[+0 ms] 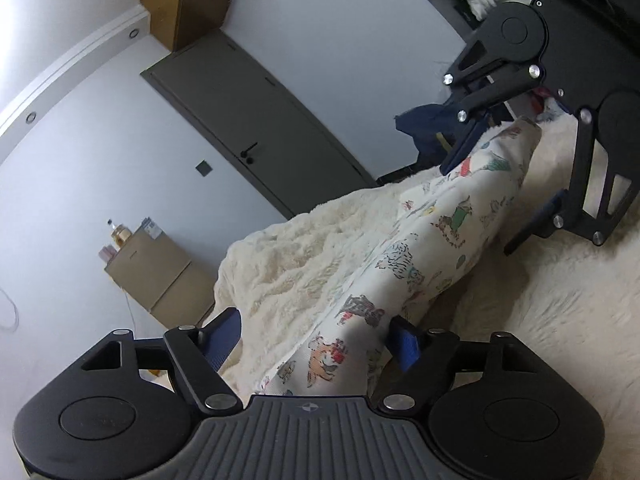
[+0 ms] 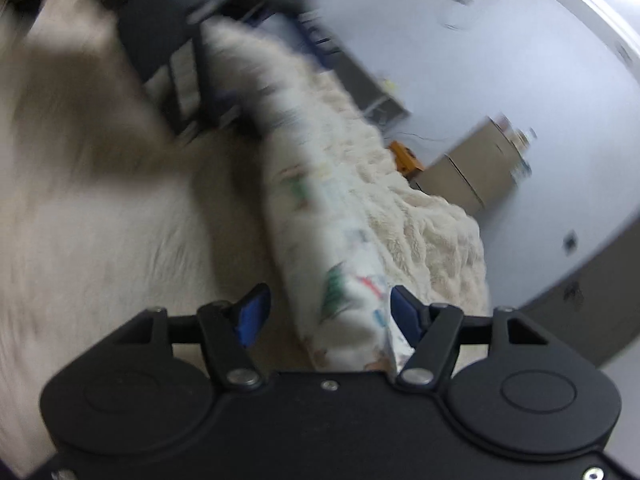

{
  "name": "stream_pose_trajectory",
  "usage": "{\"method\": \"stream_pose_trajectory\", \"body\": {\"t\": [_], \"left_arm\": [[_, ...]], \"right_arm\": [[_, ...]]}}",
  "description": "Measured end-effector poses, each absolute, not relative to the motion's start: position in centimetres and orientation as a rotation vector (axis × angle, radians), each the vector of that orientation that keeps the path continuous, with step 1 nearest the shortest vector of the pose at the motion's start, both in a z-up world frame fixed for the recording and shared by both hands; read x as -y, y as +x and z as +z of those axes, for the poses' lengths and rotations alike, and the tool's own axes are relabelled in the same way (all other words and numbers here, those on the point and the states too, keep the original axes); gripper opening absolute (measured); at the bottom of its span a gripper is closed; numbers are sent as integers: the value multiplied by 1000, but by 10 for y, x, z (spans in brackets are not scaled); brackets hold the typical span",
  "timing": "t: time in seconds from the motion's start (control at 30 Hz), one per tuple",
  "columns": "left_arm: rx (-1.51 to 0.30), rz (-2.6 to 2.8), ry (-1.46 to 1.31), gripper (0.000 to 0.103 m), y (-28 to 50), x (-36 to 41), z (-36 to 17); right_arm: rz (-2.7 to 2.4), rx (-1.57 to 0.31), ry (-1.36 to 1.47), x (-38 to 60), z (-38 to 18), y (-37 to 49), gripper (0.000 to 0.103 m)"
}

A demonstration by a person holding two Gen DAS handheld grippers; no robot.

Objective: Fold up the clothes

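Room: white walls, a dark grey door point(image 1: 256, 136) and a brown box cabinet point(image 1: 156, 276) standing at the left.
Bed: a fluffy cream blanket point(image 1: 304, 256) covers it.
Garment: a white cloth with little animal pictures point(image 1: 424, 236), bunched long, stretches between the two grippers above the blanket.
Left gripper point(image 1: 316, 336): jaws apart, one end of the cloth between them, touching the right pad.
Right gripper point(image 2: 324, 312): jaws apart, the other end between them, against the right pad; this view is blurry.
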State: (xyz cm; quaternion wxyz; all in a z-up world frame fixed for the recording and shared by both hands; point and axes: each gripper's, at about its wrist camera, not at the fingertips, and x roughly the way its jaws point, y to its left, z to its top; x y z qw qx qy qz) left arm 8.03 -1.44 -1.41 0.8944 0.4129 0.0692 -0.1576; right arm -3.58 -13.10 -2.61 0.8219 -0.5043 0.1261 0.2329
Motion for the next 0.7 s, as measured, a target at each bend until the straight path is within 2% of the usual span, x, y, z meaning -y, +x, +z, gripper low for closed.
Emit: {"method": "stream_pose_trajectory", "body": {"t": [0.07,0.13,0.23,0.27,0.3,0.33,0.37,0.4,0.43,0.53,0.7], "left_arm": [[-142,-342,887,74,75,15,-19],[-156,-361,946,73,69,14,-31],[-187,-374,1002,69,66,13,-49],[-204,-375,1014,65,67,13,-56],[-210,-380,1017,54,68,12,-60],[-213,-388,1015,48,70,10,-62],[-215,-395,1014,45,71,9,-63],[-216,-403,1012,35,73,8,-63],[-217,-411,1010,30,75,6,-63],[-215,-402,1021,21,77,-3,-48],[-233,-367,944,19,69,-46,5]], "right_arm": [[477,-270,-1111,127,-30,-32,56],[511,-310,-1066,128,-24,-24,45],[538,-343,-1029,132,-14,-18,42],[536,-342,-1046,131,-14,-18,42],[535,-341,-1062,131,-15,-19,42],[535,-339,-1077,130,-16,-20,42],[534,-336,-1100,129,-18,-22,41],[533,-334,-1124,128,-20,-24,40],[532,-332,-1148,127,-22,-25,38],[533,-310,-1173,122,-11,-24,32],[594,-260,-1175,91,51,-16,30]]}}
